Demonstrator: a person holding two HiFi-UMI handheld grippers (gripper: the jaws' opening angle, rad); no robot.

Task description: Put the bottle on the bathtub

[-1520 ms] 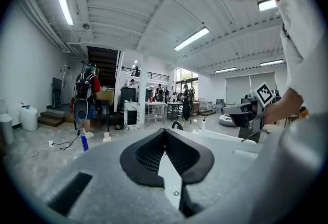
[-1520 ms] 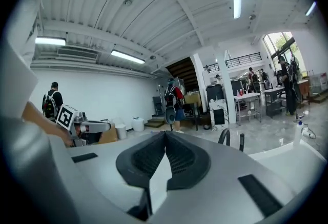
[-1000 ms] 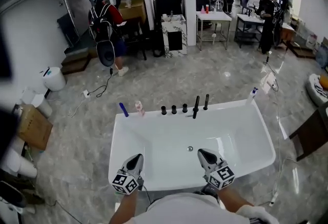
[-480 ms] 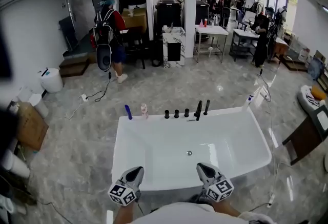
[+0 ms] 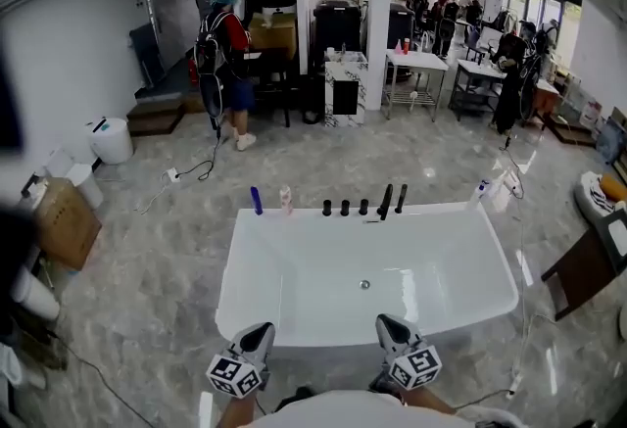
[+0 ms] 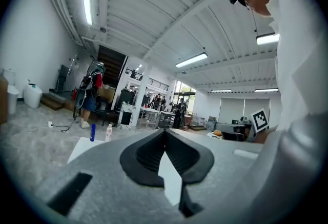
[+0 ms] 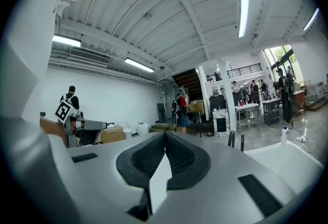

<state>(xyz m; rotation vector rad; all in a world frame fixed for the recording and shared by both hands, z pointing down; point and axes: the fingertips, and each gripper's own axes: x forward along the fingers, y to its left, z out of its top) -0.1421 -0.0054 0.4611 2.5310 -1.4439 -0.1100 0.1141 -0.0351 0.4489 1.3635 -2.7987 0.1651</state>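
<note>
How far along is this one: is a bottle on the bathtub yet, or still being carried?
Done, it seems: a blue bottle and a pink bottle stand on the far rim of the bathtub, a white bottle by its far right corner. In hand: nothing; left gripper and right gripper are shut and empty at the near side. Left: nothing obvious, though which bottle was placed I cannot tell.

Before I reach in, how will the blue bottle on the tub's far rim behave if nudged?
Probably tippy: the blue bottle stands upright, tall and slim, on the narrow rim of the bathtub. Once down it would likely roll, since it looks round. The glossy rim may also let it slide.
</note>
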